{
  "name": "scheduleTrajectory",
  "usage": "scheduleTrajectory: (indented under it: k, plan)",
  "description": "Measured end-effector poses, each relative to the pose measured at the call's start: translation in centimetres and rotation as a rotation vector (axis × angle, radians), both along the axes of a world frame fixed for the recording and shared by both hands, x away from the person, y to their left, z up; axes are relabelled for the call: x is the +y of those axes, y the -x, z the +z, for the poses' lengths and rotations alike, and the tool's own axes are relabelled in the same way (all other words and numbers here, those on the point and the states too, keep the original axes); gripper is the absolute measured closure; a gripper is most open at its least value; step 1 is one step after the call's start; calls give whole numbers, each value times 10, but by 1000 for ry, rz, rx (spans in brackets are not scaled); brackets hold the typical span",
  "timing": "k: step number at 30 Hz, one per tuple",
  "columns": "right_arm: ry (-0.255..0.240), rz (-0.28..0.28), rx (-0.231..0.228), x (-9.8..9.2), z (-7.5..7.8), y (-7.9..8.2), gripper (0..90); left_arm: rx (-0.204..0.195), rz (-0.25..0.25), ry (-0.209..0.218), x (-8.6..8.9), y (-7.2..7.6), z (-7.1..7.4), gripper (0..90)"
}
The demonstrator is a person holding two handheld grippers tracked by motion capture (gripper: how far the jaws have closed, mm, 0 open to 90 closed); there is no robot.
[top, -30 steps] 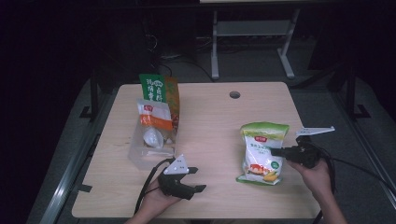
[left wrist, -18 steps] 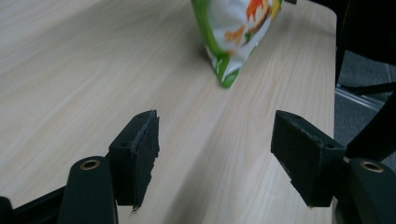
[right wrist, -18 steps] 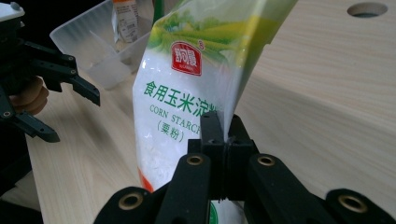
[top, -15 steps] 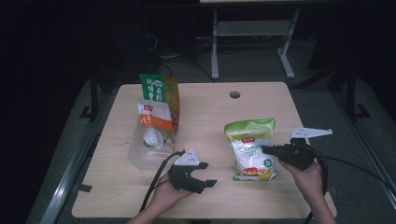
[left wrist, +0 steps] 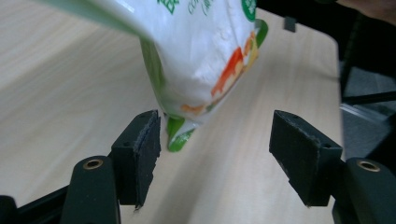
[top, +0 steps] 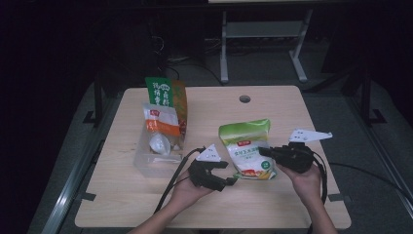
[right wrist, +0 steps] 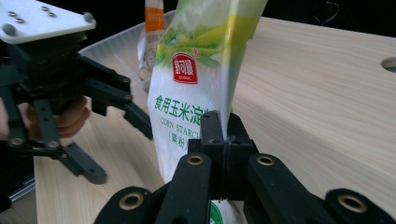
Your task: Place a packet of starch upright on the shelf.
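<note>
Right claw (top: 265,152) is closed tight on the side edge of the corn starch bag (top: 247,148), so the thin seam of the bag is pinched between its two black pads. In the right gripper view the jaws stand together with only the plastic film between them. The bag hangs upright from this grip, its long axis nearly vertical, its sealed green top edge up and its orange and green bottom corner down, just above the counter (top: 292,204). The printed front faces the person in the high view.

Left claw (top: 231,181) is wide, with nothing between its pads; in the left gripper view the bottom corner of the bag hangs just ahead of its jaws, closer to the left pad. That claw points toward the bag from the person's left side.

The bag is a soft plastic pouch, glossy, white in the middle with green at top and a red label; it looks full and a little wrinkled. The counter is pale wood with a smooth matte surface.

Farther back on the left stands a clear plastic bin (top: 151,156), shallow and rectangular. Inside it lean an orange and white pouch (top: 159,124) and, behind, a taller green bag (top: 164,92). A round hole (top: 245,99) is near the far edge of the counter.
</note>
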State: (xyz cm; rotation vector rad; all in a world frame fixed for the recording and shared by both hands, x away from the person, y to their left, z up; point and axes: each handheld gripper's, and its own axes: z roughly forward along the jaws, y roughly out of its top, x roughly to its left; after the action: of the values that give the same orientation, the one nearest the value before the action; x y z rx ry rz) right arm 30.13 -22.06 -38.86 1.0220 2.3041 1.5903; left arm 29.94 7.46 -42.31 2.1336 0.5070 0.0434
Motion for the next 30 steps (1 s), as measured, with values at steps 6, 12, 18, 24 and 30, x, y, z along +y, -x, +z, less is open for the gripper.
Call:
scheduleTrajectory:
  k: [6, 12, 18, 24, 30]
  plan:
    - [-21, 29, -21, 8, -1, -2, 893, 15, 40, 13, -2, -12, -2, 335]
    - [-19, 43, -13, 11, -8, -2, 892, 44, 25, 54, -5, -19, -5, 447]
    - [-10, 63, 7, 10, -16, 0, 887, 39, 43, 93, 0, -24, -4, 734]
    - [1, 74, 16, 7, -19, 1, 865, 47, 54, 102, -3, -25, 0, 845]
    - [37, 104, 40, 1, -19, 4, 828, 10, 51, 82, -7, -22, 4, 862]
